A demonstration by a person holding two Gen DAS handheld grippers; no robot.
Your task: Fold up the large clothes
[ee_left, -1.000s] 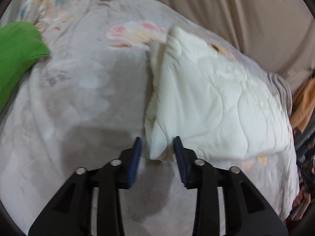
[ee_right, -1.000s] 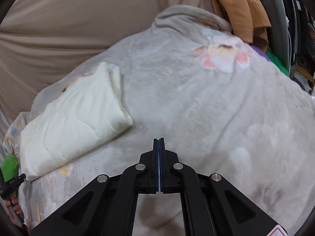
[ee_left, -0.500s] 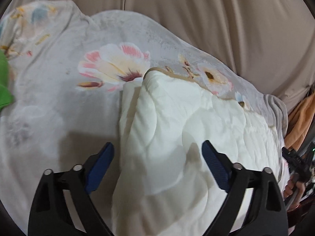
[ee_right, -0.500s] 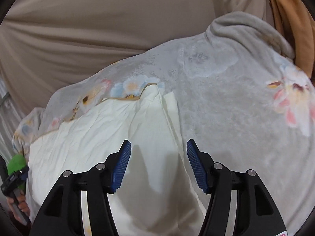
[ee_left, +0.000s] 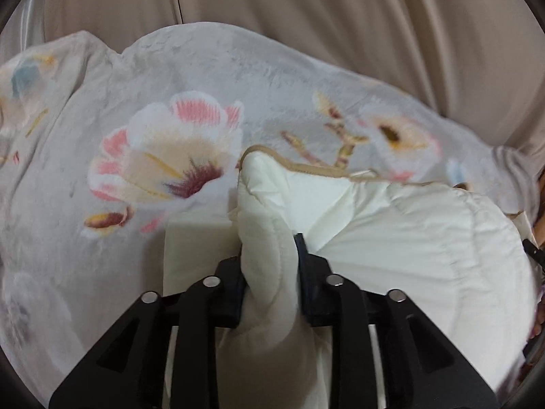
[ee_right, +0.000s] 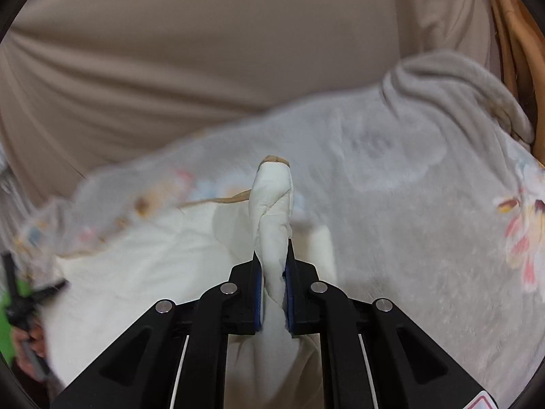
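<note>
A cream quilted garment (ee_left: 408,231) with a tan trimmed edge lies folded on a grey flowered blanket (ee_left: 170,78). My left gripper (ee_left: 270,248) is closing its jaws, and a thick bunched corner of the garment is squeezed between them. In the right wrist view the same garment (ee_right: 136,289) spreads to the left. My right gripper (ee_right: 272,259) is closing too, its blue pads pinching a narrow upright fold of the other corner. Both corners rise a little off the blanket (ee_right: 408,204).
Beige draped fabric (ee_left: 340,17) backs the blanket in both views. Orange cloth (ee_right: 517,34) hangs at the far right. A green cloth (ee_right: 6,323) and a hand on the other gripper's handle (ee_right: 20,303) show at the left edge.
Both grippers moved forward over the cream garment, opened wide around its far corners, then closed on them. The right gripper was shut on nothing a second ago.
</note>
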